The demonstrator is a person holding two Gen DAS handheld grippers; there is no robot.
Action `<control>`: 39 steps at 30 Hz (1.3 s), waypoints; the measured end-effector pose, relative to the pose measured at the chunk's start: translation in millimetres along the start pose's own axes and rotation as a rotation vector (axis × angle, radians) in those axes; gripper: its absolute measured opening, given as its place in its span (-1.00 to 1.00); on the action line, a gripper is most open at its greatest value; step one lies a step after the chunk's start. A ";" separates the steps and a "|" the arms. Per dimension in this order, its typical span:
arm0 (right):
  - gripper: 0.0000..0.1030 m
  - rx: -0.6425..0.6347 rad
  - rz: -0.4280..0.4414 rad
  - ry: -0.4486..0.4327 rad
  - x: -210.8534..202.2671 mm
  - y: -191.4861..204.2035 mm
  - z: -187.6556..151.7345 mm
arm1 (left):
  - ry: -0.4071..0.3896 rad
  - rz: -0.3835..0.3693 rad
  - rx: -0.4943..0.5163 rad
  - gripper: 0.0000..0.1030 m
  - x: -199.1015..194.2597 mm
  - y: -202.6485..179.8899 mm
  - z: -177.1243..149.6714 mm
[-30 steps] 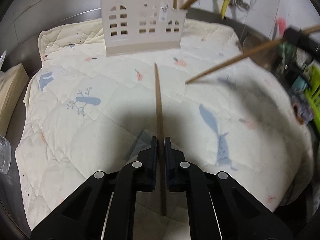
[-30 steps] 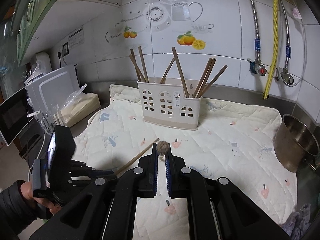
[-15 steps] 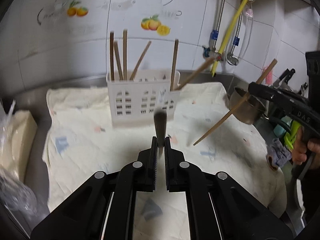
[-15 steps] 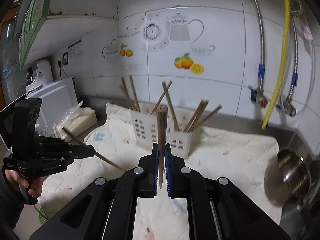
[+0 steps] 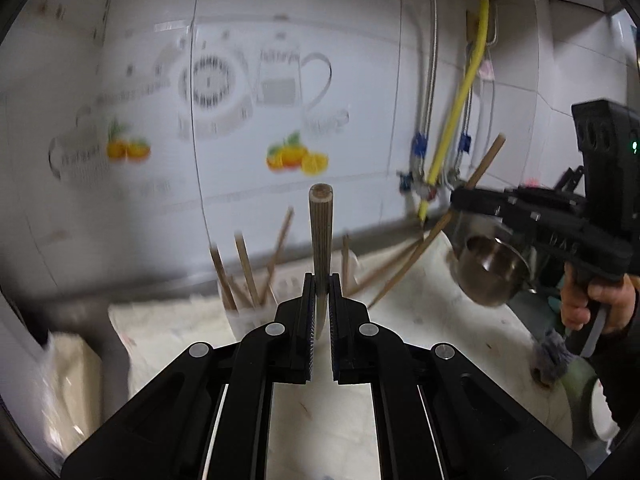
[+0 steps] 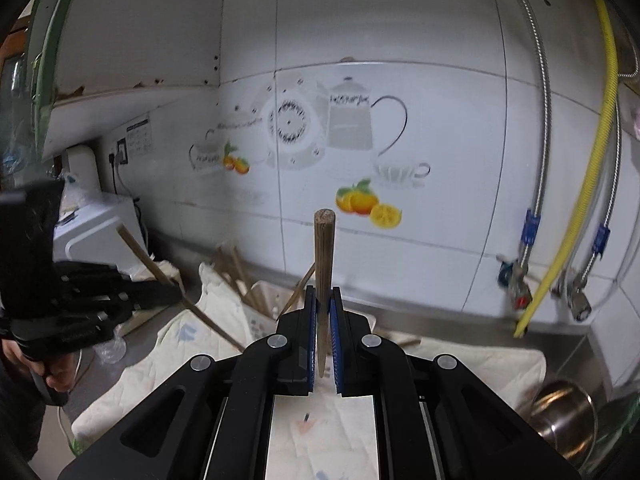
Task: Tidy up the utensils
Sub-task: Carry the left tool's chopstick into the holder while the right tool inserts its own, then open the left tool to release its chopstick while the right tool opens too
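Brown chopsticks [image 5: 320,240], white holder [image 6: 264,312], yellow hose [image 6: 600,160], orange-fruit tiles [image 6: 368,204].

A steel counter [image 6: 460,322] carries a quilted cloth [image 6: 480,364] (cream, printed) and a steel pot [image 6: 564,416].

— What do I have in each gripper?

— One brown wooden chopstick [image 5: 320,248] stands upright, pinched in my left gripper [image 5: 320,308]. A second chopstick [image 6: 323,276] stands upright in my right gripper [image 6: 323,320].

— And the holder?

— The white holder [image 5: 244,316] sits blurred on the cloth below, several chopsticks leaning inside.
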State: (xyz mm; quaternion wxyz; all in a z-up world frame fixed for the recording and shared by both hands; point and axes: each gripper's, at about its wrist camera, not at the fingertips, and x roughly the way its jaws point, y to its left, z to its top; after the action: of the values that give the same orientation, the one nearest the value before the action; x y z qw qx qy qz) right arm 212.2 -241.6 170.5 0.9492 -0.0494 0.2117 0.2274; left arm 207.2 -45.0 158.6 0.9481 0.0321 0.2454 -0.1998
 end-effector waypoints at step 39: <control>-0.87 0.034 -0.005 0.167 108.4 -23.1 -22.8 | 0.166 0.129 -0.006 -0.87 98.2 34.9 -0.4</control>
State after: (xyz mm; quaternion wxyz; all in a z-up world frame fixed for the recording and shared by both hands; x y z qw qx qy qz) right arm 301.5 -222.0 103.8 0.9295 -0.0527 0.2939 0.2166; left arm 299.3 -48.5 110.0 0.9354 0.0613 0.3214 -0.1343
